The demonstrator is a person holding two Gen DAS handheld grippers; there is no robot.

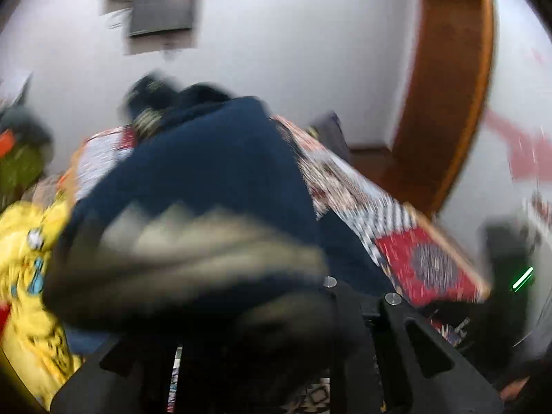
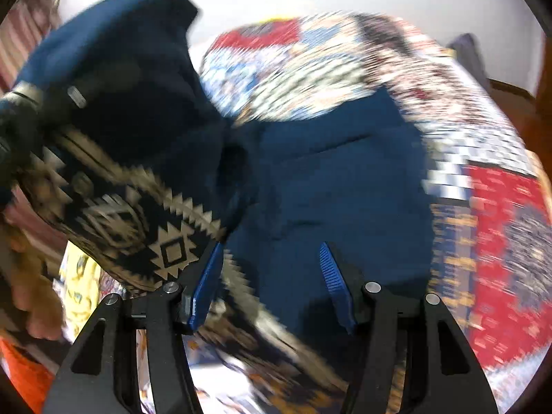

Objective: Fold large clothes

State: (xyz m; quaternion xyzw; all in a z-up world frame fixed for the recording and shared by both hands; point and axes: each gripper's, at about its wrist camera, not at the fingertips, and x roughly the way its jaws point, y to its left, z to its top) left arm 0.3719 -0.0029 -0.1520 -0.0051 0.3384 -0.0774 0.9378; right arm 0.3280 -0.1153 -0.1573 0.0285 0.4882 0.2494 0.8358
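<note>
The navy sweater [image 2: 327, 179] with a beige patterned band lies on the patchwork bedspread [image 2: 500, 241], one part lifted. The left gripper [image 1: 276, 310] is clamped on this cloth, its fingers hidden under blurred fabric. The right gripper [image 2: 272, 286] stands apart over the sweater, holding nothing.

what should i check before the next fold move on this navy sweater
1. Left tongs gripping the navy sweater: ok, its patterned band is bunched up and lifted at them.
2. Right tongs free: ok, open, blue pads apart over the sweater, pressing nothing.
3. Sweater body on the patchwork quilt: ok, lower part lies there.
4. Sweater lying flat: not ok, lifted part hangs twisted and folded over.
5. Yellow garment clear of the fold: cannot tell, it lies close beside the sweater.
6. Sleeves located: cannot tell, too blurred.
</note>
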